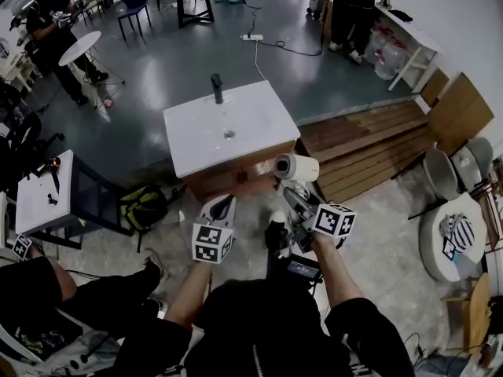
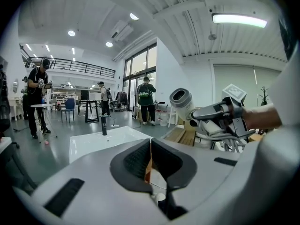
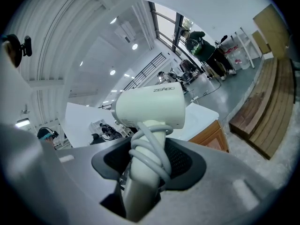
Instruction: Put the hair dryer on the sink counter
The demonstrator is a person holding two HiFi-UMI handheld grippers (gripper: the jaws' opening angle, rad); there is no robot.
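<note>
Hair dryer (image 1: 296, 167) held in the air beside the sink counter (image 1: 196, 128)
The right tongs (image 3: 145, 165) clamp its handle, the cord coiled round it, just off the counter's near corner. The left tongs (image 2: 151, 161) are pressed together, holding nothing.

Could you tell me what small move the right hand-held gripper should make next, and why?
Probably carry the hair dryer forward over the white sink counter. The right hand-held gripper is shut on its cord-wrapped handle, and in the head view the dryer hangs just off the counter's near right corner, not above it.
</note>
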